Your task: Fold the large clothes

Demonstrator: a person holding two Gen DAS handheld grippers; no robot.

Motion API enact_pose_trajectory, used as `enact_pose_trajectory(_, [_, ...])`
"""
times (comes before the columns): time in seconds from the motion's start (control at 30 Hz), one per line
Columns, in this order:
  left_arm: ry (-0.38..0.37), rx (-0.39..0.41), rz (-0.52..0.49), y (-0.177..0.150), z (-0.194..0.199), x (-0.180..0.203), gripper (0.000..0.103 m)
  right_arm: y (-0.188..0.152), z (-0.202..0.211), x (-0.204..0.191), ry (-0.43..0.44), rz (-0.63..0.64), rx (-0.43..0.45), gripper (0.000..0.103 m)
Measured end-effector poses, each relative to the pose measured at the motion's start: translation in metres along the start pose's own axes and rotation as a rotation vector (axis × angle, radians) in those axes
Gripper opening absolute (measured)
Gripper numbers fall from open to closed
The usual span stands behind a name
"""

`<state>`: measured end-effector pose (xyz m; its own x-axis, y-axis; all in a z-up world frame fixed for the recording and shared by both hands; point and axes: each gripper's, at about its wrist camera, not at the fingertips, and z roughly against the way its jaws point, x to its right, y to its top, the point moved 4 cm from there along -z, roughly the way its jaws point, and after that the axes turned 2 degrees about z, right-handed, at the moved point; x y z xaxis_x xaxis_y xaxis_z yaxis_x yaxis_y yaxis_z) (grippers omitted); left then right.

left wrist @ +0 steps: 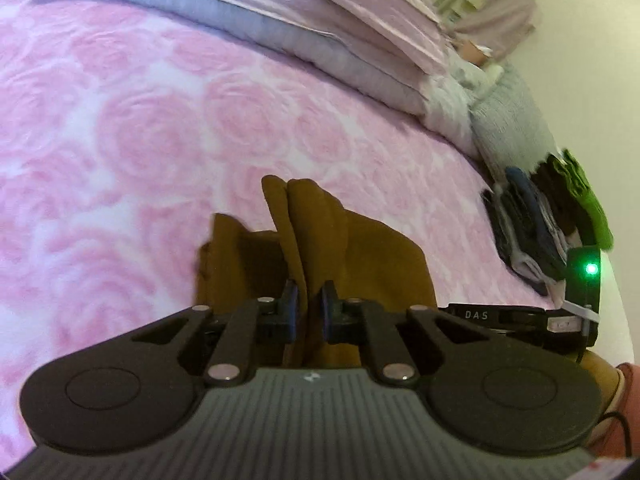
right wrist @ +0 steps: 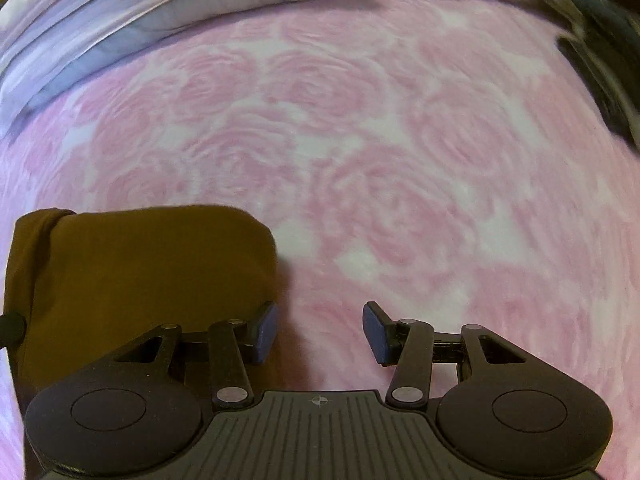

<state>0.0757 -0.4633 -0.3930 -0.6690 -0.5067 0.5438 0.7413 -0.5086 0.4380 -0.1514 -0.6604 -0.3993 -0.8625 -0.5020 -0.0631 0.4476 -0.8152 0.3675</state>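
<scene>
A brown garment (left wrist: 312,236) is bunched into upright folds above the pink rose-patterned bedspread (left wrist: 140,140). My left gripper (left wrist: 309,304) is shut on it, the cloth pinched between its blue pads. In the right wrist view the same brown garment (right wrist: 148,272) appears as a folded block at the lower left on the bedspread (right wrist: 400,160). My right gripper (right wrist: 320,328) is open, with nothing between its fingers. Its left fingertip (right wrist: 266,328) sits at the garment's right edge.
Pillows and a folded lilac quilt (left wrist: 280,20) line the far side of the bed. A stack of folded clothes (left wrist: 548,220), dark, blue and green, sits at the right edge. The right gripper's body with a green light (left wrist: 588,268) is beside it. Wall beyond.
</scene>
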Motion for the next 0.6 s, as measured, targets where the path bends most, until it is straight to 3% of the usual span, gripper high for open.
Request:
enact_pose_trajectory(0.2, [0.077,-0.045,0.02,-0.009,-0.019,-0.03,0.009,0.008,-0.017,-0.025,-0.076,0.138,0.042,0.045])
enact_pose_trajectory(0.3, [0.105,-0.04,0.018,-0.012,-0.026,-0.036,0.019,0.006,-0.023,-0.026,-0.094,0.179,0.073,0.045])
enact_pose_trajectory(0.33, [0.122,-0.038,0.024,-0.011,-0.025,-0.037,0.03,0.005,-0.021,-0.024,-0.082,0.181,0.078,0.045])
enact_pose_trajectory(0.4, [0.167,-0.029,0.041,-0.009,-0.016,-0.04,0.038,0.002,-0.01,-0.014,-0.049,0.16,0.094,0.045])
enact_pose_trajectory(0.5, [0.197,0.027,0.015,-0.006,0.019,-0.029,0.03,-0.018,0.025,0.006,0.069,0.094,0.142,0.045])
enact_pose_trajectory(0.57, [0.161,0.044,-0.014,-0.011,0.044,-0.015,0.027,-0.038,0.047,0.013,0.153,0.08,0.133,0.044])
enact_pose_trajectory(0.6, [0.14,0.041,-0.025,-0.016,0.054,-0.007,0.021,-0.05,0.058,0.013,0.188,0.087,0.123,0.039])
